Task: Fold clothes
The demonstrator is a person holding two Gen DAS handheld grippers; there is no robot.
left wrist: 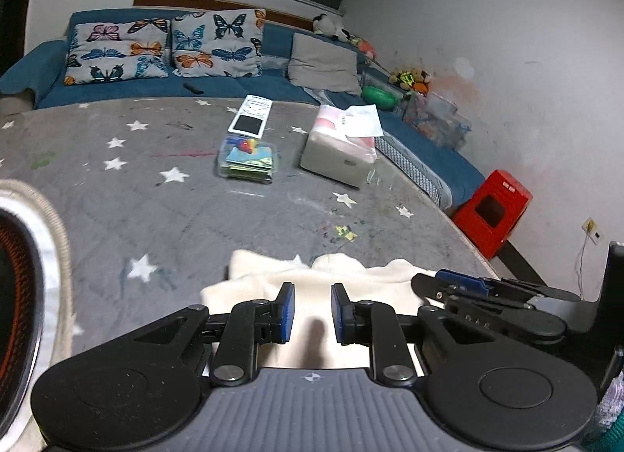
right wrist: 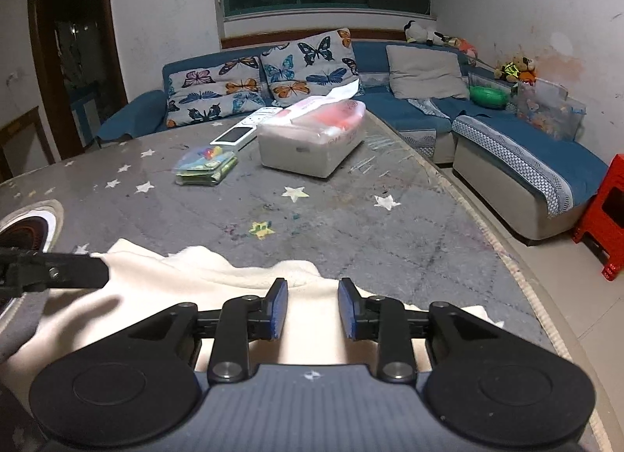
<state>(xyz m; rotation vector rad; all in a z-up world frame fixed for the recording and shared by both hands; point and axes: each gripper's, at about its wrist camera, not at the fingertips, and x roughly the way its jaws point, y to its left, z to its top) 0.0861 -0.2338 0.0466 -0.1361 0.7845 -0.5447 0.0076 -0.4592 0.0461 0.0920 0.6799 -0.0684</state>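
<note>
A cream fleece garment (left wrist: 273, 280) lies rumpled on the near part of the grey star-patterned table cover (left wrist: 156, 198). My left gripper (left wrist: 312, 307) hovers over it, its blue pads (left wrist: 288, 311) apart with only cloth showing below the gap. My right gripper (left wrist: 429, 283) reaches in from the right onto the garment's edge. In the right wrist view the garment (right wrist: 175, 288) spreads under my right gripper (right wrist: 312, 307), whose pads (right wrist: 279, 307) stand apart, pinching nothing. There, my left gripper (right wrist: 99, 270) enters from the left over the cloth's far corner.
Farther back on the table (right wrist: 390, 226) stand a tissue box (right wrist: 312, 148), a clear box of coloured items (right wrist: 204, 165) and a white handset (right wrist: 238, 134). A round ringed object (right wrist: 27, 227) sits at the left edge. A blue sofa (right wrist: 507, 128) and a red stool (right wrist: 604, 218) lie beyond.
</note>
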